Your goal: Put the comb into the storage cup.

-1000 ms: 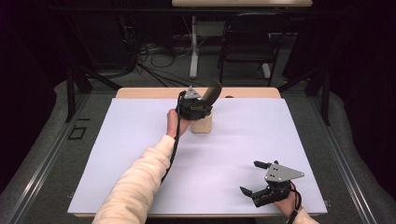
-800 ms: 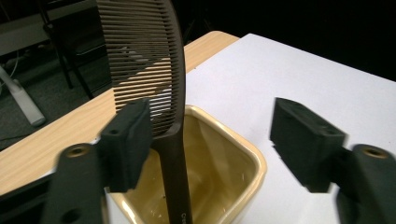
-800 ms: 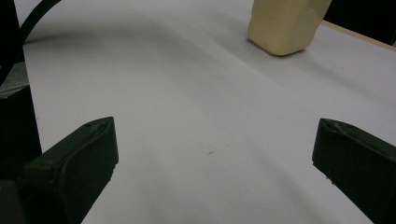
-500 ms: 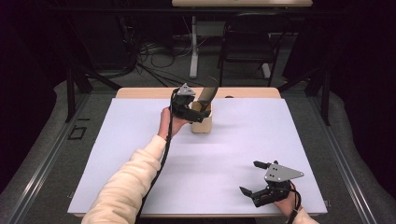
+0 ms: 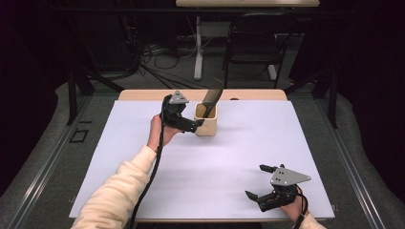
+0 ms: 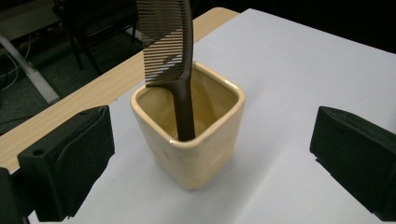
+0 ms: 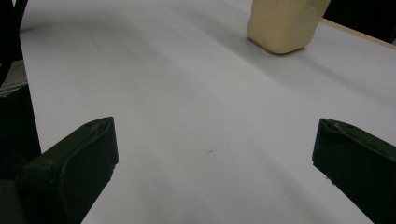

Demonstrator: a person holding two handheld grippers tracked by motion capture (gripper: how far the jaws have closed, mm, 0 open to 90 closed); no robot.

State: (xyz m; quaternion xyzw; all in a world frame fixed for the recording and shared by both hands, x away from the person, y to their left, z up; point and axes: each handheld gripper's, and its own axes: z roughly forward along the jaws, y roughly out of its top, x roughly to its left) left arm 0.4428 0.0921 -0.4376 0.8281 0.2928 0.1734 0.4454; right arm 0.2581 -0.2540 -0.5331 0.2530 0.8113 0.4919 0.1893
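Note:
A cream square cup (image 5: 207, 121) (image 6: 192, 135) (image 7: 282, 24) stands on the white sheet near the table's far edge. A dark brown comb (image 5: 209, 102) (image 6: 170, 56) leans inside it, teeth end up. My left gripper (image 5: 190, 124) (image 6: 210, 163) hovers just left of the cup, its jaws having just been opening; they stand wide with nothing pressed between them, the cup a little ahead. My right gripper (image 5: 257, 183) (image 7: 215, 172) rests open at the near right of the sheet, holding nothing.
The white sheet (image 5: 229, 157) covers most of the wooden table (image 5: 143, 95), whose bare strip shows at the far edge. Behind the table are a chair, cables and desk legs in the dark.
The left gripper let go of the comb, which now stands in the cup, and drew back to the left and up. The right gripper has not moved.

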